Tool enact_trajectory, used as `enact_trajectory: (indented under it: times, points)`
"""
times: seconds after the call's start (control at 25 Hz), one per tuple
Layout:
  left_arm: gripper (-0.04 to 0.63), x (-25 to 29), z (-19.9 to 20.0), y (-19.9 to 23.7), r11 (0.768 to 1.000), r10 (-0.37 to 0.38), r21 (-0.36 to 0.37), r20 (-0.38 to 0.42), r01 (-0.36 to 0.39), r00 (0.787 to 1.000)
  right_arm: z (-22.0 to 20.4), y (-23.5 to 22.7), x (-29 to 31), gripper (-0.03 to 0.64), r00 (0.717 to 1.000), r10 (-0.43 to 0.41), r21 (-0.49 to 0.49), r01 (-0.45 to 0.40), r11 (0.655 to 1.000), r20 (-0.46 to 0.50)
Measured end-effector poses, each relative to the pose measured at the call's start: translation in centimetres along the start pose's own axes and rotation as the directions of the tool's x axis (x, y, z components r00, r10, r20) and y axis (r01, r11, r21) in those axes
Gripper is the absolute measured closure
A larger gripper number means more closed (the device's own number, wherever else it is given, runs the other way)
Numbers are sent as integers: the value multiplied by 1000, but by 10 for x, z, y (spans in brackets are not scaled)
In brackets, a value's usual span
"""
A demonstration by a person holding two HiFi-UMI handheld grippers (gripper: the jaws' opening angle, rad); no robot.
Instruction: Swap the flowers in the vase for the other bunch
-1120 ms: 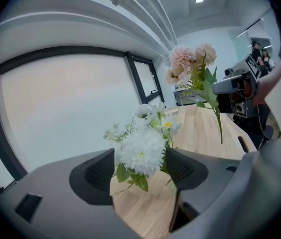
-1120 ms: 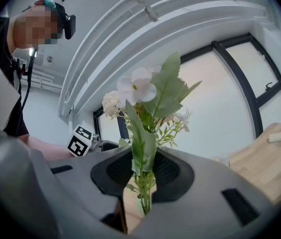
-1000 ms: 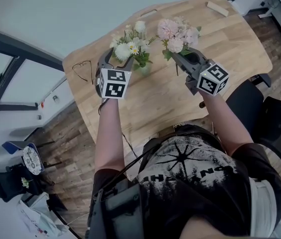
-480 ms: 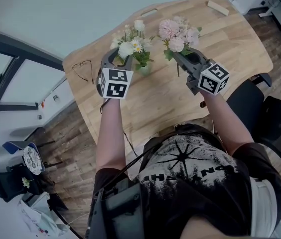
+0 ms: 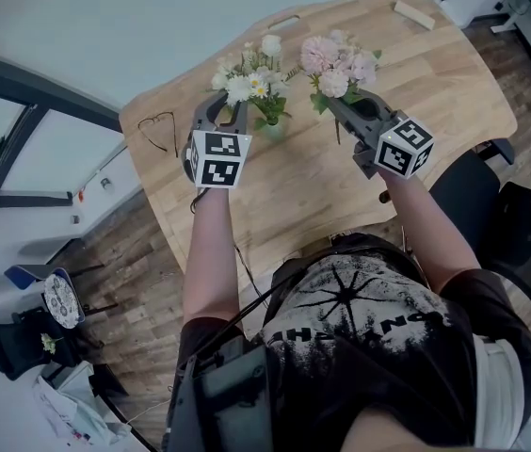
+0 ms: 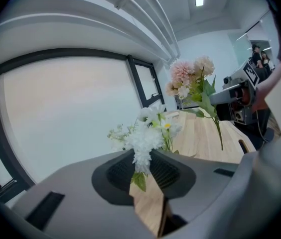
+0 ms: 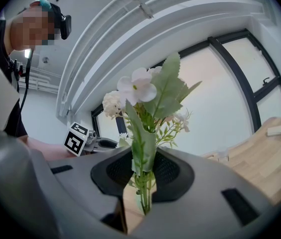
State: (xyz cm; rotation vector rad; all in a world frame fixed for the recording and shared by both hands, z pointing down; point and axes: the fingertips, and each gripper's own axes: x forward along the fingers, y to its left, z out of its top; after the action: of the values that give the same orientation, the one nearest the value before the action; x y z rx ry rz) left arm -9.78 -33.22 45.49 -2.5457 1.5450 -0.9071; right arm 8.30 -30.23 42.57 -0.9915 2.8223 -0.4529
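A white flower bunch (image 5: 249, 75) stands in a small vase (image 5: 272, 132) near the far side of the wooden table (image 5: 294, 186). My left gripper (image 5: 227, 111) is at this bunch from the left; its jaws are closing, with a white bloom (image 6: 143, 146) pinched between the pads. In the left gripper view, the left gripper (image 6: 143, 159) hides the vase. My right gripper (image 5: 340, 104) is shut on the stems of a pink bunch (image 5: 336, 62), held upright in the air right of the vase. The stems (image 7: 144, 180) run between the pads of the right gripper (image 7: 143, 169).
A heart-shaped wire piece (image 5: 157, 130) lies at the table's left corner. A small wooden block (image 5: 410, 15) lies at the far right. A black chair (image 5: 520, 234) stands right of the table. The person's torso is close against the near table edge.
The left gripper's jaws have closed in on the white flowers, which now sit a little further right. The right gripper and pink bunch have not moved.
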Motion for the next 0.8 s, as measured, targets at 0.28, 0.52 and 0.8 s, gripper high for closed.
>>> enact_trajectory:
  times: [0.28,0.52,0.8]
  points:
    - [500,-3,8,7,1000,25,-8,23,-25,999,0,0,1,544,1000,4,-5,-4,1000,-4]
    - [503,-10,18,13,999,48,-14,54,-47,997,2,3,0,544,1000,10,-13,-10,1000,3]
    - [505,-18,31,18,998,67,-25,84,-65,994,7,7,0,545,999,25,-3,-25,1000,20]
